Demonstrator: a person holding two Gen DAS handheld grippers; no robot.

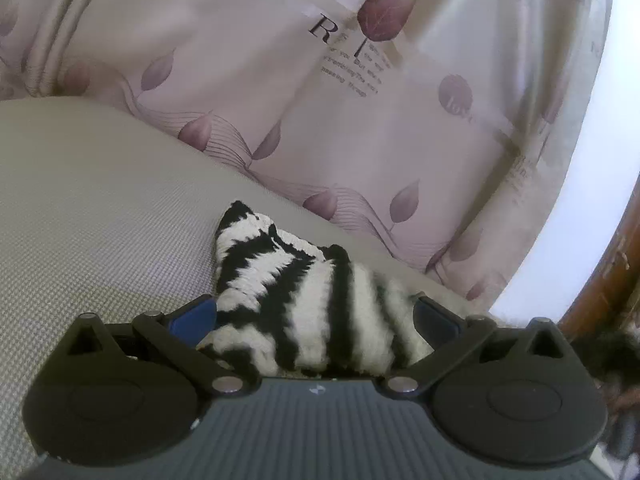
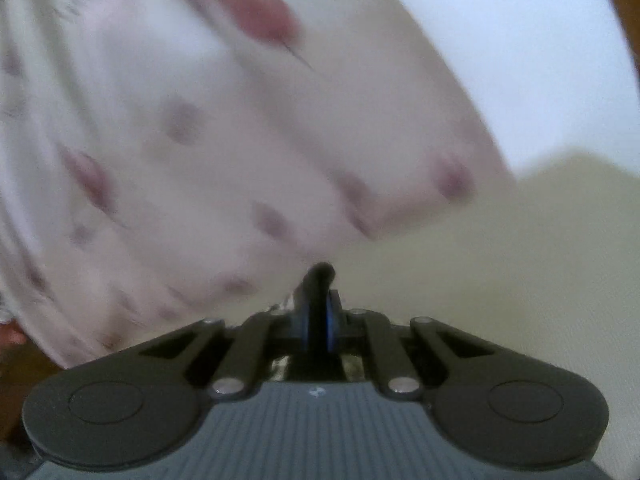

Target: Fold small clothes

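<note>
We are mid-fold; our left gripper (image 1: pixel 316 316) has its fingers wide around the striped sock (image 1: pixel 304 300) on the near cushion (image 1: pixel 100 208); our right gripper (image 2: pixel 319 316) pinches a dark edge (image 2: pixel 318 280), likely to be carried across next.

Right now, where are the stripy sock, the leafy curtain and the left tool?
black-and-white striped fuzzy sock (image 1: pixel 320 312), left wrist view, middle stripes
pink leaf-print curtain (image 1: pixel 360 128), left wrist view, flat middle
left tool (image 1: pixel 314 314), left wrist view, between fingertips
</note>
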